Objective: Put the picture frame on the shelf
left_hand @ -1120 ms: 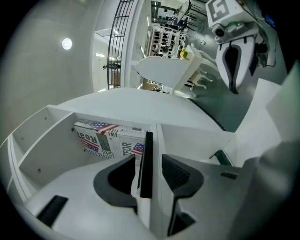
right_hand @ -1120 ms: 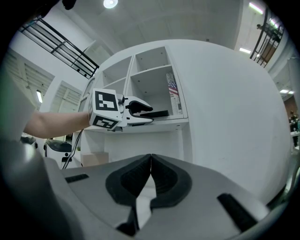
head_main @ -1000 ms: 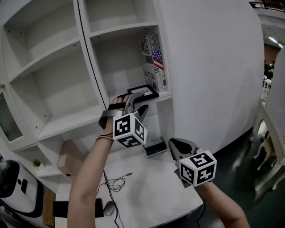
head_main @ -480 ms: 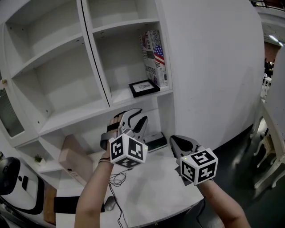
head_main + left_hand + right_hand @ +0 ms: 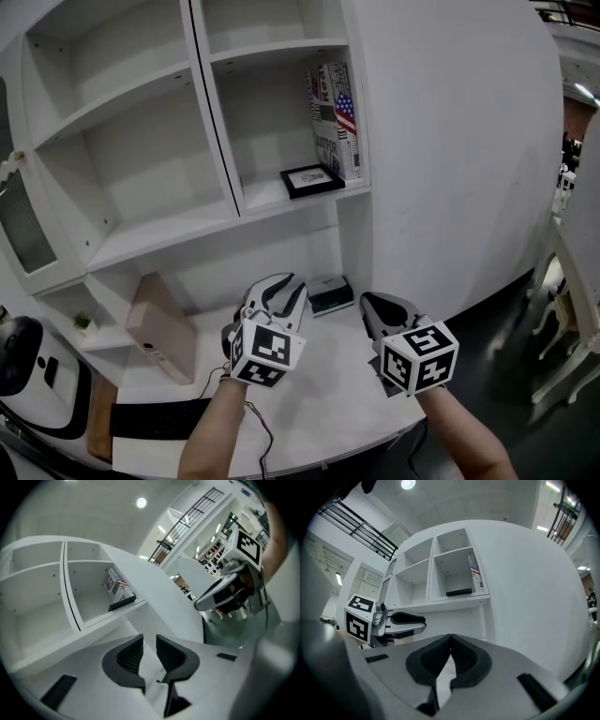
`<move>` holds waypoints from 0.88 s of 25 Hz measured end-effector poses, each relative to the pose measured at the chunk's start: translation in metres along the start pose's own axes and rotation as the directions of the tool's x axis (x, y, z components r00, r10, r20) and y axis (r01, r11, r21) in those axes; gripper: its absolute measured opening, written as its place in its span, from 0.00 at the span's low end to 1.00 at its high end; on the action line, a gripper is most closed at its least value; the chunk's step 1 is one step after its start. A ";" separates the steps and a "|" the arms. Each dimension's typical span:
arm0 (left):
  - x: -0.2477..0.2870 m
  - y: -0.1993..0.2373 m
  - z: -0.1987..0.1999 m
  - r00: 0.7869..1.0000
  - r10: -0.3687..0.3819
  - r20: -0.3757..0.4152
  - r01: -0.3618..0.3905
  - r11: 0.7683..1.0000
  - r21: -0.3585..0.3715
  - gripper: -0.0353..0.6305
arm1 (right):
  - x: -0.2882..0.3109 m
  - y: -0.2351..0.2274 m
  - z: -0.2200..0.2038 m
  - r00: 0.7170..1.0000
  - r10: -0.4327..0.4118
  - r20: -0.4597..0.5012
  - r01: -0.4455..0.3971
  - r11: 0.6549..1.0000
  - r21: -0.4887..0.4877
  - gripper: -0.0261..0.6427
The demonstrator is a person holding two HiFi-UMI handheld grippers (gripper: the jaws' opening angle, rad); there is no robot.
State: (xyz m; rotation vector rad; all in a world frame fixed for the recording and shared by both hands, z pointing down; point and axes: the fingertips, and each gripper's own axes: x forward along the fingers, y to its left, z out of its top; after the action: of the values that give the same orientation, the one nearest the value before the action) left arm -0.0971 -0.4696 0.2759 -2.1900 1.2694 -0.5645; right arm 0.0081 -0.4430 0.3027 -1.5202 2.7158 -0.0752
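Observation:
The black picture frame (image 5: 311,180) lies flat on the middle shelf (image 5: 187,230), in front of upright books (image 5: 336,122). It also shows in the left gripper view (image 5: 123,603) and the right gripper view (image 5: 459,592). My left gripper (image 5: 287,285) hangs low over the white desk, well below the frame. Its jaws (image 5: 149,648) are closing with a narrow gap and nothing between them. To its right, my right gripper (image 5: 372,304) is shut and empty (image 5: 450,644).
A tan box (image 5: 161,328) leans in the lower nook beside a small plant (image 5: 82,322). A dark flat device (image 5: 330,294) rests at the back of the desk (image 5: 328,394). A keyboard (image 5: 159,422) sits at the front left. A curved white wall rises on the right.
My left gripper has pulled back from the shelf and dropped towards the desk, leaving the frame lying there, and its jaws have narrowed. The right gripper has barely moved.

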 end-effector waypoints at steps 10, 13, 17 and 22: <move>-0.026 -0.032 -0.035 1.000 -0.015 -0.005 0.014 0.965 -0.263 0.14 | -0.009 0.011 -0.018 1.000 -0.001 -0.017 0.001 1.000 0.027 0.04; -0.033 -0.040 -0.044 1.000 -0.018 -0.013 0.013 0.951 -0.310 0.13 | -0.014 0.011 -0.026 0.999 -0.009 -0.030 0.010 0.999 0.037 0.04; -0.044 -0.048 -0.052 1.000 -0.020 -0.017 0.012 0.928 -0.373 0.12 | -0.019 0.013 -0.036 0.999 -0.016 -0.043 0.018 0.999 0.050 0.04; -0.058 -0.057 -0.065 1.000 -0.021 -0.018 0.010 0.882 -0.471 0.12 | -0.025 0.019 -0.050 0.998 -0.014 -0.059 0.018 0.997 0.074 0.04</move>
State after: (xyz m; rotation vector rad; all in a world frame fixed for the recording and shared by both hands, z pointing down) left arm -0.1257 -0.4109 0.3568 -2.5926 1.5284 -0.3043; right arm 0.0028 -0.4110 0.3518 -1.5441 2.7118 -0.2219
